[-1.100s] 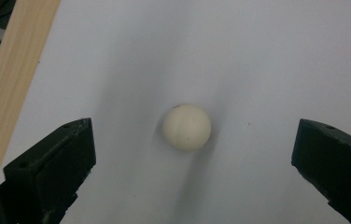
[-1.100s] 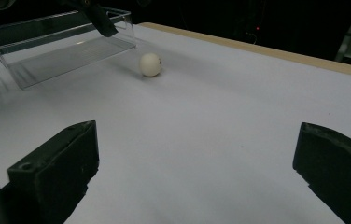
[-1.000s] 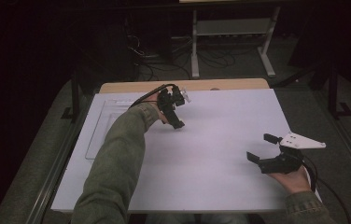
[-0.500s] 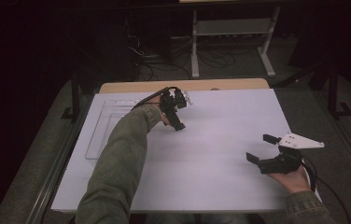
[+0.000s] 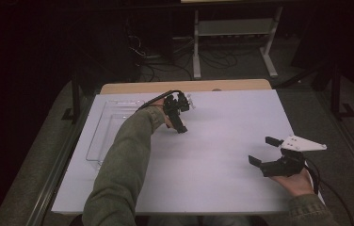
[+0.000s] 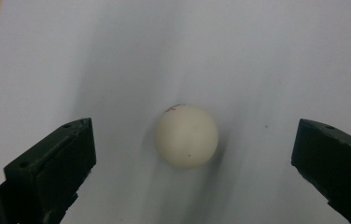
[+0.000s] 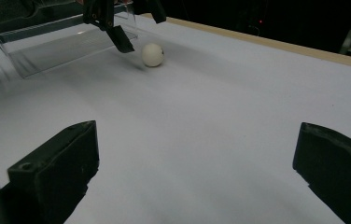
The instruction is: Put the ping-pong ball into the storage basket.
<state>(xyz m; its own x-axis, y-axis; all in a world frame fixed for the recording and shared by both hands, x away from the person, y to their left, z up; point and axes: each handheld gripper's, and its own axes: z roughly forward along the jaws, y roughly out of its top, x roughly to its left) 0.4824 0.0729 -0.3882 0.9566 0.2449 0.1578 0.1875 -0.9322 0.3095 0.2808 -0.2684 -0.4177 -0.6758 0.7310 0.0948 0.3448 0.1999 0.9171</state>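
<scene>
- You won't find a word, number or brand to read anywhere on this table.
- The white ball carries a small red mark near its top edge in the left gripper view, but it is too small and blurred for you to read.
- It also has a tiny dark speck, not a character.

A fixed camera looks forward and down from above the near edge of the white bench. The left tool's camera points steeply down, close above a white ball. The right tool's camera sits low, looking across the bench at that same ball, farther off.
</scene>
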